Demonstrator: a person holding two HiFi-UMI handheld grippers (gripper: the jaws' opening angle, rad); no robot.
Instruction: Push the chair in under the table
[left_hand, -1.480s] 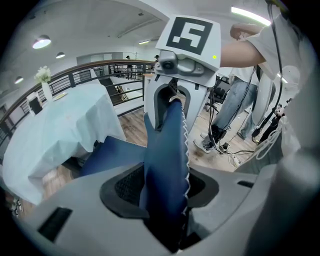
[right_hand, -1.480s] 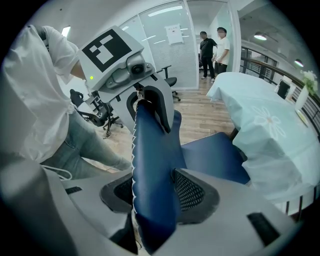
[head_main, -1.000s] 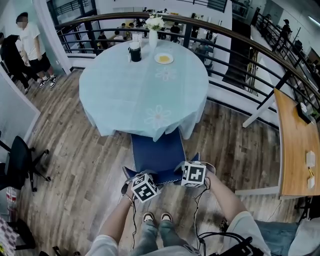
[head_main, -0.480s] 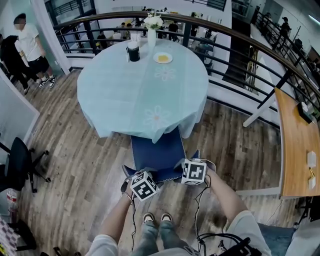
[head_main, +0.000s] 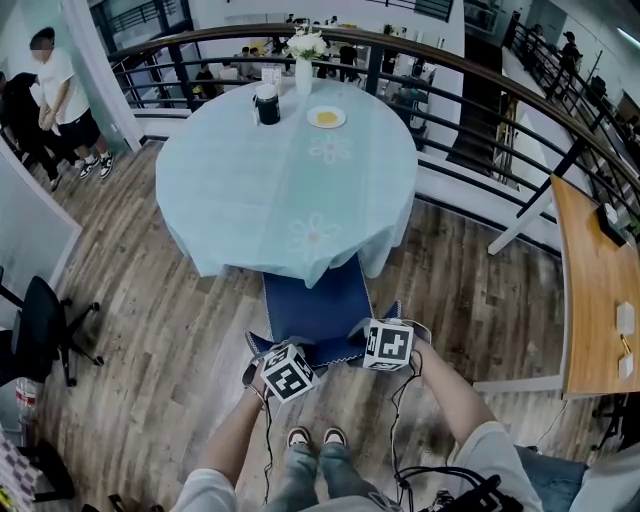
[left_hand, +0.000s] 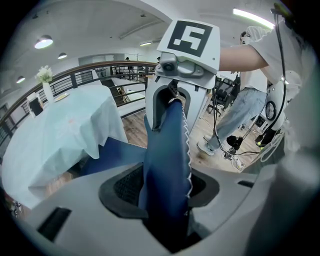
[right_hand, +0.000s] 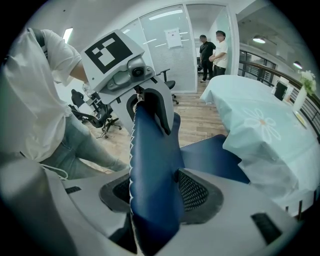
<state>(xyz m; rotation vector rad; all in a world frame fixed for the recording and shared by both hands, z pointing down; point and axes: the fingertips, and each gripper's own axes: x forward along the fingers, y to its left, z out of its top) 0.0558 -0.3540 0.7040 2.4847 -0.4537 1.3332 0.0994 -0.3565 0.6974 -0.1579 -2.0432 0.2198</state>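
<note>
Not much changes in this last little bit. My left tongs (left_hand: 163, 187) and my right tongs (right_hand: 155, 192) stay where they are, one near each end of the top of the chair back (head_main: 322, 352). Both are squeezed onto that blue edge with the white stitches. The jaws stand fairly wide, but that is because the back is thick and fills the gap between the pads. So I have a good hold with both.

The chair (head_main: 312, 300) stays put too. Its blue seat pokes out toward me from under the hanging edge of the pale blue cloth on the round table (head_main: 250, 180). Only the far end of the seat is tucked under the cloth. Most of it is out over the wood floor (head_main: 190, 330), between the table and my feet.

The only things that move are the people (head_main: 62, 92) far off by the wall, who shuffle a little.

I think this means the push is not really going right now. The job is only partly done. Next I think I need to push both hands forward evenly, so the chair goes straight in and does not drag the cloth with the vase (head_main: 306, 62) and plate (head_main: 327, 117) on it
</note>
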